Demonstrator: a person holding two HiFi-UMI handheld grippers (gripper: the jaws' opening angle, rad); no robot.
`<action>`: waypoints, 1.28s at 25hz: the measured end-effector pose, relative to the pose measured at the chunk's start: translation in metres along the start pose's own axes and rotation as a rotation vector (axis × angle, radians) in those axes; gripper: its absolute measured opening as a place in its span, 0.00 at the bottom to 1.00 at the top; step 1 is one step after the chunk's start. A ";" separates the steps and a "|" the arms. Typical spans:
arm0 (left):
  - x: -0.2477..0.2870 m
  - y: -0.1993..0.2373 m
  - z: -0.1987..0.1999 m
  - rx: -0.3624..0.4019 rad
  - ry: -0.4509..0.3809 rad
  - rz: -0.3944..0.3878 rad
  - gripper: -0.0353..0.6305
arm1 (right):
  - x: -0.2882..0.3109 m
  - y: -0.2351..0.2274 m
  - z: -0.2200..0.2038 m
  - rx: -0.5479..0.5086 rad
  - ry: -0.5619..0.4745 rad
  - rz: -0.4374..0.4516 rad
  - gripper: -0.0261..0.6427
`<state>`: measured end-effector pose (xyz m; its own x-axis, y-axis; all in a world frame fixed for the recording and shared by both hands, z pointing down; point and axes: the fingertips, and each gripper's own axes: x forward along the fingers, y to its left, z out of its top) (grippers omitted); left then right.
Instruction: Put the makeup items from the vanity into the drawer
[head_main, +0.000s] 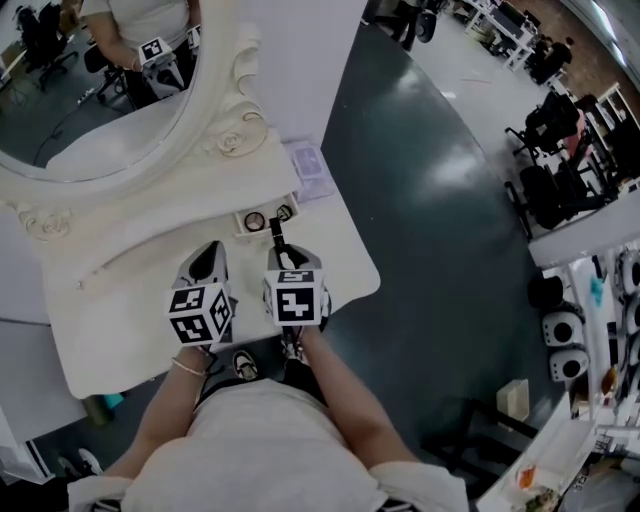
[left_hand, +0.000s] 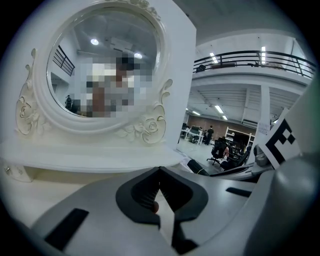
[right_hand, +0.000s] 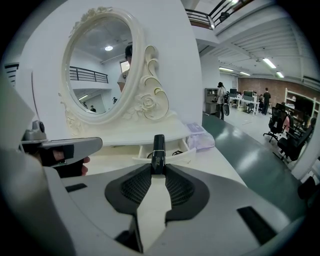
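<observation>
Holding a black tube (right_hand: 158, 150) just in front of the open drawer (right_hand: 184, 157).
My right gripper (right_hand: 158, 167) is clamped on it; my left gripper (left_hand: 159, 169) has its jaws together.

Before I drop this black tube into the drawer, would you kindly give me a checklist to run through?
1. Black tube clamped in the right tongs: ok.
2. Drawer open: ok.
3. Tube pointing toward the drawer opening: ok.
4. Left tongs shut, empty and short of the drawer: ok.
5. Free room in the drawer beside the round items lying in it: cannot tell.
</observation>
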<state>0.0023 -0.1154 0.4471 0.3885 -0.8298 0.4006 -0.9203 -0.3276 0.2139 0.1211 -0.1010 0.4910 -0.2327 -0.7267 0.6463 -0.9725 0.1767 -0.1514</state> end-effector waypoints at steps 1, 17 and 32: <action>0.000 0.001 -0.001 -0.001 0.004 0.001 0.06 | 0.000 0.000 0.000 0.002 0.003 -0.001 0.18; 0.024 0.018 -0.016 -0.040 0.046 0.009 0.06 | 0.031 -0.006 -0.003 -0.006 0.114 -0.026 0.18; 0.050 0.039 -0.014 -0.100 0.065 0.024 0.06 | 0.057 -0.011 0.006 0.000 0.201 -0.048 0.18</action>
<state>-0.0130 -0.1633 0.4884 0.3712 -0.8051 0.4626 -0.9215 -0.2583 0.2899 0.1189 -0.1485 0.5257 -0.1804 -0.5870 0.7893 -0.9825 0.1447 -0.1169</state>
